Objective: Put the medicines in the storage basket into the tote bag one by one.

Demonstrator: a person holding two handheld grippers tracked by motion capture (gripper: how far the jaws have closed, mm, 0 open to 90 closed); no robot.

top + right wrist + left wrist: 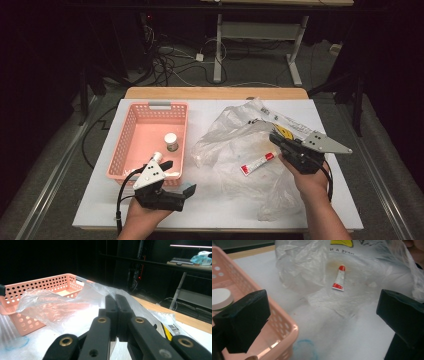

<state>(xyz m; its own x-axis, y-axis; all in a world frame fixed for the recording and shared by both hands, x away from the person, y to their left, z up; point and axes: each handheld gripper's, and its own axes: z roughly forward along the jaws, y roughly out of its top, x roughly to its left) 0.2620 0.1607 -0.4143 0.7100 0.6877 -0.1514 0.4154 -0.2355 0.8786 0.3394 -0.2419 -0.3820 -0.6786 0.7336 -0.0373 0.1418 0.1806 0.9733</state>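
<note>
Right gripper [116, 298] fingers clenched on plastic bag [235, 135]; left gripper [322, 315] fingers wide apart, empty.

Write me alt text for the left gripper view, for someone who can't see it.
A small red-and-white tube lies inside a crumpled clear plastic bag on a white table, framed by the wide-open black jaws of the left hand-held gripper. A pink perforated basket holding a white-lidded jar sits at the left.

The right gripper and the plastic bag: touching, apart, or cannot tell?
Touching. The right gripper view shows the right gripper with jaws shut on a fold of the plastic bag.
</note>
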